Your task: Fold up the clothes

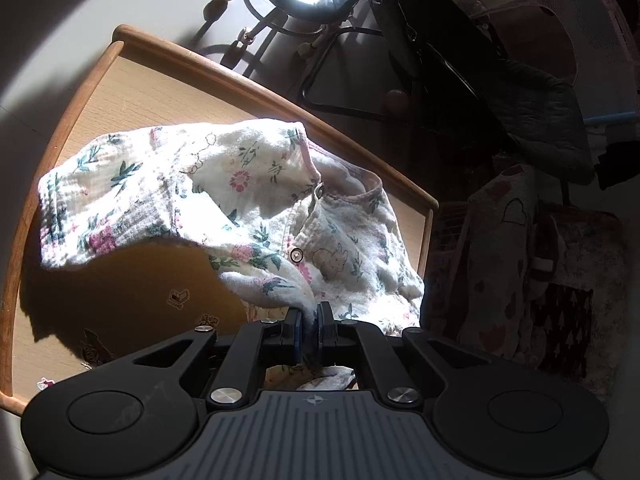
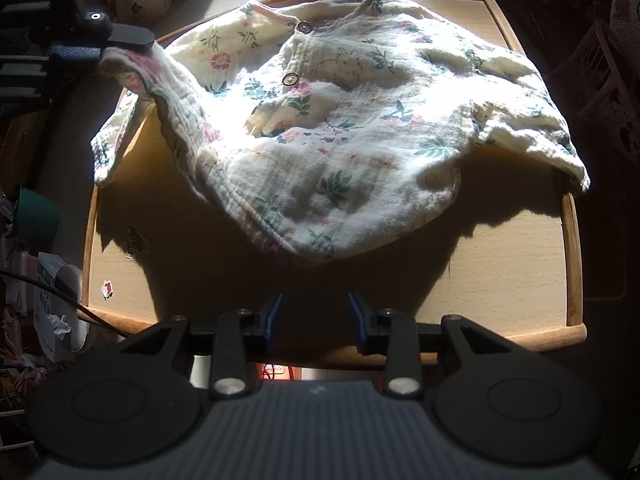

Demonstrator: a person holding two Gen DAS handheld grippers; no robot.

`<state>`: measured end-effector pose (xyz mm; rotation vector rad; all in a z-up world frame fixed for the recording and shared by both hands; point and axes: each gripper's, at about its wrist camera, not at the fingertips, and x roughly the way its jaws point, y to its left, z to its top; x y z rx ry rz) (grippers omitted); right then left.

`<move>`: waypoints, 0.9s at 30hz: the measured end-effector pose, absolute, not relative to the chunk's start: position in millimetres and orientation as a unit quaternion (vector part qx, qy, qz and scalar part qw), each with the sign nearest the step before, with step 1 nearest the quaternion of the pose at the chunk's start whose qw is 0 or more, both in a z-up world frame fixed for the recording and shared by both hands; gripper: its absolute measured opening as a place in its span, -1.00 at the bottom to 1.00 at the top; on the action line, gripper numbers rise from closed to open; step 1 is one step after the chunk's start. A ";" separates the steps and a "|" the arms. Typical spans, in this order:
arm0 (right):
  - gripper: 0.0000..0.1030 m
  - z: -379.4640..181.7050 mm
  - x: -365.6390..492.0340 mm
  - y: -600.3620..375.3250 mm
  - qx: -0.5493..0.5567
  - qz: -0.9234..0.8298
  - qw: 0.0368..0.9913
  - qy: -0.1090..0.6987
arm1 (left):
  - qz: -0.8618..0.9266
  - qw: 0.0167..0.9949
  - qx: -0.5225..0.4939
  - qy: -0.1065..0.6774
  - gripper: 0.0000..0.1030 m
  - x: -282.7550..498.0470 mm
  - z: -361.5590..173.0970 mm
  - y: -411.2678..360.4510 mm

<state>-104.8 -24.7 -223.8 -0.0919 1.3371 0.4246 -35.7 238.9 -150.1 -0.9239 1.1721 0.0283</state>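
Left gripper grip: the left gripper [image 1: 311, 330] is clenched on a bunched fold of the cream floral cotton baby shirt with snap buttons [image 1: 224, 200]; cloth is squeezed between the blue pads and a tail of it hangs out behind them.

Why held so: the pinched part looks like a sleeve end, raised, it is judged, so that it can be carried across the body as a fold.

Left gripper as seen from the right wrist: it [image 2: 105, 50] is found at the upper left, with the sleeve drawn up off the table into a taut ridge.

Right gripper: the right gripper [image 2: 315, 320] is released, its blue pads standing apart with nothing between them, above the shaded near part of the table, short of the hem.

Shirt position: the body is spread front-up on the light wooden table with a raised rounded rim [image 2: 570, 240], collar toward the far edge; the opposite sleeve droops over the right rim.

Left hand pose: pointed steeply downward, over the table's left side.

Right hand pose: pointed almost straight down at the near edge, presumably kept ready to pin or take the hem.

Fold progress: judged to be at the first sleeve fold.
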 end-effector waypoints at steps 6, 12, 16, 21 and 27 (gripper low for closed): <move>-0.32 -225.4 -115.8 3.9 -0.079 0.181 0.795 0.574 | 0.001 0.731 -0.430 0.529 -0.88 -27.9 -148.8 231.7; -0.31 -237.9 -114.6 25.4 -0.133 0.132 0.830 0.526 | 0.000 0.729 -0.430 0.533 -0.88 -30.2 -149.4 229.9; -0.41 -234.3 -103.7 21.2 -0.123 0.101 0.853 0.496 | -0.001 0.729 -0.429 0.533 -0.88 -31.4 -152.0 234.9; -0.91 -232.8 -86.2 11.3 -0.107 0.107 0.847 0.510 | 0.003 0.729 -0.426 0.536 -0.88 -31.3 -155.1 241.1; -0.93 -226.1 -73.8 -1.1 -0.121 0.134 0.823 0.539 | 0.010 0.731 -0.413 0.543 -0.88 -32.9 -159.3 244.1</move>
